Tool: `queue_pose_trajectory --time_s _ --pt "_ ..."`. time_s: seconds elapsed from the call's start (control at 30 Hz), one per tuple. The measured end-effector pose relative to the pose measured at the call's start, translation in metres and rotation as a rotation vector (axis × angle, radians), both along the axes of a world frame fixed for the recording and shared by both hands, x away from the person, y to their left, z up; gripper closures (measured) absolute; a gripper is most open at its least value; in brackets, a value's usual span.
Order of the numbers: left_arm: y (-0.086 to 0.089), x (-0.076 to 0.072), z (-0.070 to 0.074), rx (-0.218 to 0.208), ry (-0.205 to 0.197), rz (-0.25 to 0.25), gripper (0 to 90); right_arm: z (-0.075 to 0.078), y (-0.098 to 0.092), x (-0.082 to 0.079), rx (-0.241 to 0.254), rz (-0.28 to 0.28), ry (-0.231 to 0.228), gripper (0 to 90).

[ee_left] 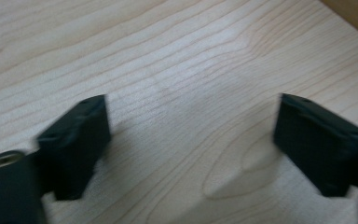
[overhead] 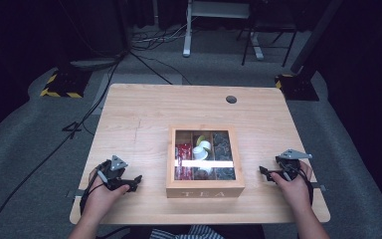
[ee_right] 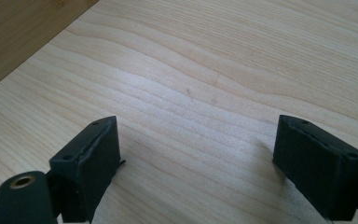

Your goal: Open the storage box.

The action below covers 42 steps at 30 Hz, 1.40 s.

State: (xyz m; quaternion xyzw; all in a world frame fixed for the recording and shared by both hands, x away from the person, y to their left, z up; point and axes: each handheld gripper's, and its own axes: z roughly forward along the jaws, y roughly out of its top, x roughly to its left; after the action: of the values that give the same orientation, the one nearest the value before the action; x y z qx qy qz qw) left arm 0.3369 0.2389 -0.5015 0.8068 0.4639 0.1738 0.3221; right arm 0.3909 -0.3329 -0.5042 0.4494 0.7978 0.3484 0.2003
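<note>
A wooden tea box (overhead: 205, 160) sits near the front middle of the surface (overhead: 144, 114), its lid closed, with a clear window showing three compartments: red packets in the left one, pale round pods in the middle one, dark pieces in the right one. The word TEA faces the person, which suggests the box was set down to be opened and worked from that side.

The left gripper (overhead: 127, 183) rests low, just left of the box, and the right gripper (overhead: 265, 172) just right of it, each held in a hand and pointing inward toward the box walls. This looks like a ready stance, with both tools flanking the box before it is touched. In the left gripper view the jaws stand wide with bare wood grain between them, and a corner of the box (ee_left: 354, 14) shows at the upper right. In the right gripper view the jaws are likewise wide and hold nothing, with the box wall (ee_right: 23, 32) at the upper left.

The surface is pale wood with a round cable hole (overhead: 231, 99) behind the box. Beyond lies grey carpet (overhead: 25, 129), trailing cables (overhead: 149, 59), and the legs of a white desk frame (overhead: 189, 30) in a dark room.
</note>
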Motion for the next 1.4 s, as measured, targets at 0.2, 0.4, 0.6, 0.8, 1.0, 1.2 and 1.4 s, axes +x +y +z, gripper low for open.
queue_pose_trajectory --time_s 0.2,0.4,0.6,0.8,1.0,1.2,1.4 --pt "0.001 -0.003 0.011 0.006 -0.015 -0.006 28.2 0.0 0.0 0.0 0.001 0.002 0.001 14.6" --pt "0.001 -0.01 0.03 -0.024 -0.036 0.009 29.8 0.0 0.0 0.0 0.001 0.004 0.0 14.5" --pt "-0.003 -0.02 0.049 -0.063 -0.068 -0.011 29.8 0.0 0.0 0.0 0.001 0.005 0.0 14.6" --pt "-0.011 -0.026 0.059 -0.075 -0.087 -0.042 29.8 0.0 0.0 0.0 0.001 0.006 0.0 14.6" --pt "-0.025 -0.035 0.071 -0.079 -0.11 -0.095 29.4 0.0 0.0 0.0 0.001 0.01 0.001 14.6" --pt "-0.04 -0.044 0.079 -0.089 -0.105 -0.138 29.8 0.0 0.0 0.0 0.002 0.015 0.002 14.6" --pt "-0.056 -0.054 0.085 -0.1 -0.109 -0.187 29.5 0.0 0.0 0.0 0.002 0.018 0.002 14.6"
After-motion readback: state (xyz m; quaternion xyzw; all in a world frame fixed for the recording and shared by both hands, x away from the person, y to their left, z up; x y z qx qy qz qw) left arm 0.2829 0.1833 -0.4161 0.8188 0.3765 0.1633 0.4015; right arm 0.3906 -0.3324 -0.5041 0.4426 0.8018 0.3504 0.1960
